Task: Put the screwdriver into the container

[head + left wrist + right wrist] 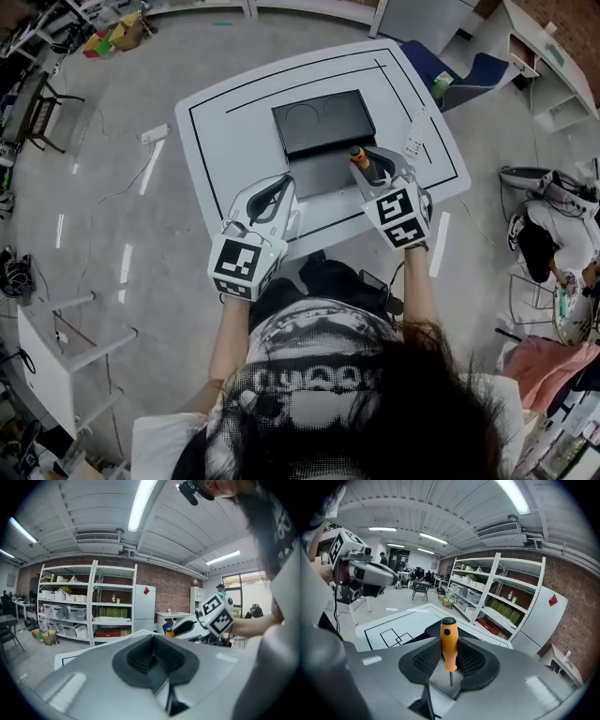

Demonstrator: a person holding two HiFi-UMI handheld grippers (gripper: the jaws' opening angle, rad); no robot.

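My right gripper [450,654] grips the screwdriver [449,639] just right of the container [323,120]. My left gripper [153,657], clenched empty, hovers near its left front corner.

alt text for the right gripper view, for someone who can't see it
The right gripper clamps an orange-handled screwdriver in its jaws, handle pointing away, shaft toward the camera. Beyond lie a white table with black lines and a dark container; the left gripper is at upper left, shelves at right.
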